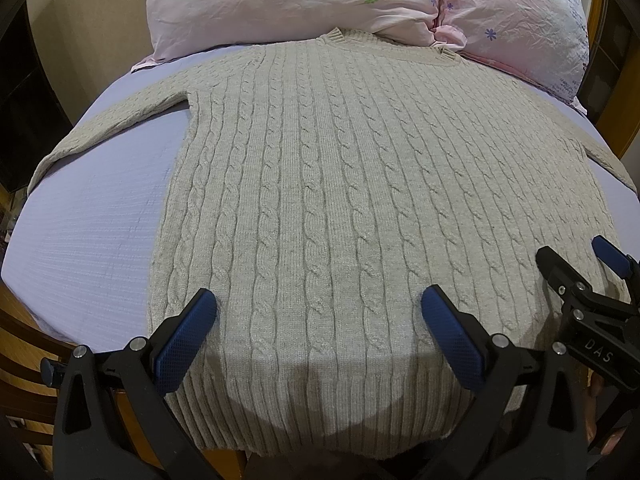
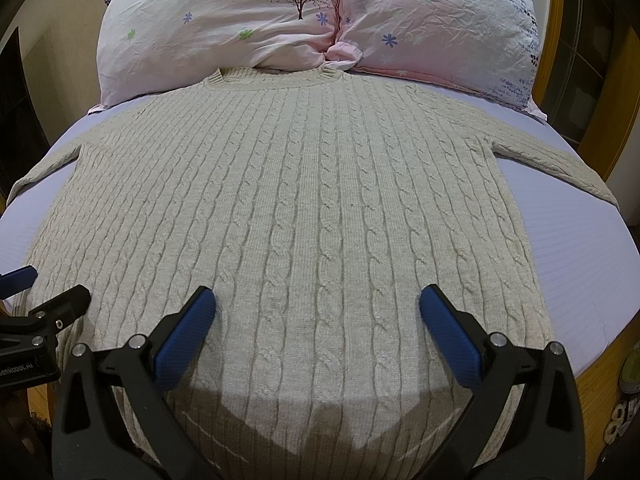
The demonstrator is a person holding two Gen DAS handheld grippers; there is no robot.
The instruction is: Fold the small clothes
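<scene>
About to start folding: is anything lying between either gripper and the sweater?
Nothing visible. The sweater lies flat and bare on the bed, and both the left gripper and right gripper are open directly above its hem.

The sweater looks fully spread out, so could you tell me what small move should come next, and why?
Probably lower both tongs onto the hem and close. The sweater lies flat and unfolded on the bed, sleeves out, collar by the pillows. The left tongs and right tongs hover open, empty, over its hem.
</scene>
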